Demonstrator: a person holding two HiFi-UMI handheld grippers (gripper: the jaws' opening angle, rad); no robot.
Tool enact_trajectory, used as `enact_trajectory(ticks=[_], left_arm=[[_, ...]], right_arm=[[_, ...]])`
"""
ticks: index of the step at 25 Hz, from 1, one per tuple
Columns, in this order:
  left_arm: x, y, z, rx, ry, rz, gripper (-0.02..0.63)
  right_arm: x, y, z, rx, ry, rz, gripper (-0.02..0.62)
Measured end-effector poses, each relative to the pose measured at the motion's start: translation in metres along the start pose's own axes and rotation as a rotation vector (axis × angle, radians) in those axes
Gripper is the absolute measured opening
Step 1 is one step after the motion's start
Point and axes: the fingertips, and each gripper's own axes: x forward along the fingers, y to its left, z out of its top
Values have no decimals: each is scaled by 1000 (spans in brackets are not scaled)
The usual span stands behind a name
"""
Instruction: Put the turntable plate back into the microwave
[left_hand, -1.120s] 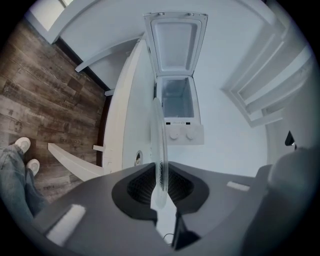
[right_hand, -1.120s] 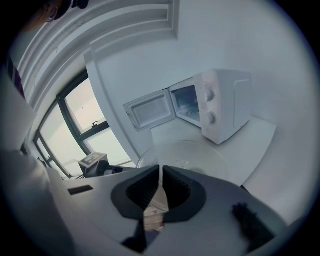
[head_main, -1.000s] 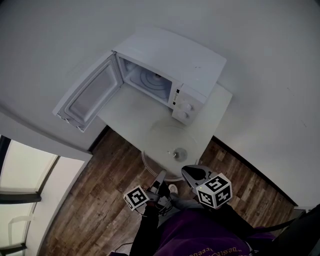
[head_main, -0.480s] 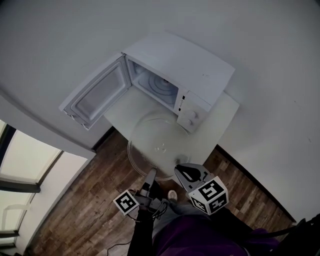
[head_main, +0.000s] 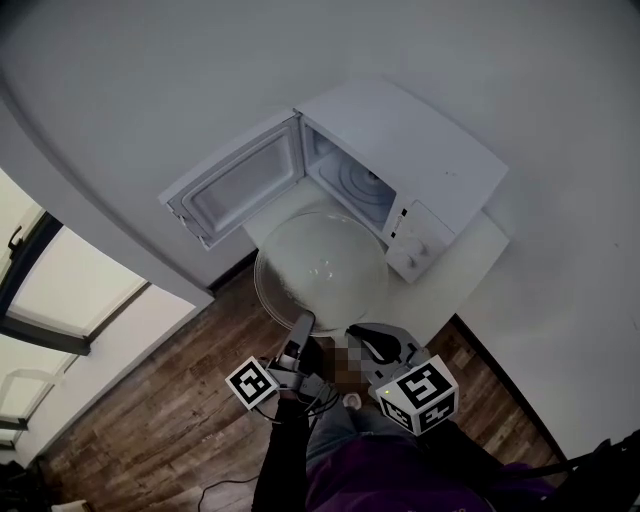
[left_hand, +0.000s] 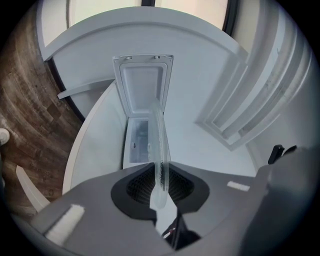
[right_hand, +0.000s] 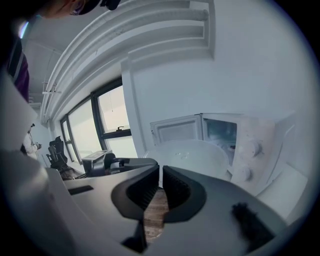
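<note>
In front of the microwave (head_main: 405, 165), whose door (head_main: 240, 190) stands wide open, the glass plate (head_main: 320, 265) hangs over the edge of the white worktop (head_main: 452, 285), outside the chamber. The left tool (head_main: 303, 322) grips its near rim. The right tool (head_main: 362, 336), just beside that rim, is closed on nothing.

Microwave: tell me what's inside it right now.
The microwave cavity shows only its ringed floor; no plate in it. The turntable plate, clamped in the left gripper, hides the opening's lower edge.
</note>
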Motion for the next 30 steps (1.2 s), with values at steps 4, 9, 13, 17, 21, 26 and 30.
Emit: enact_trajectory(ticks=[4,9,13,17,21,26,30], left_arm=[[17,-5,19,26,19,-15,54],[49,6,40,26,98,-3,54],[81,16,58,18,184,13,55],[110,28,72,5,271,17,55],[129,40,78,-26,354,34,57],[154,53,89,-54,410,30,57],[171,65,90,-89,430,30,57]], right_arm=[[17,-9,12,8,-17,-18,11],[52,-31,30,49,-32,-72,11],[82,-51,41,75,-22,-119,11],[109,-71,45,120,-11,-175,11],[125,-81,47,149,11,-230,11],[142,-95,51,170,20,-277,11],[147,-104,46,192,33,-316,11]])
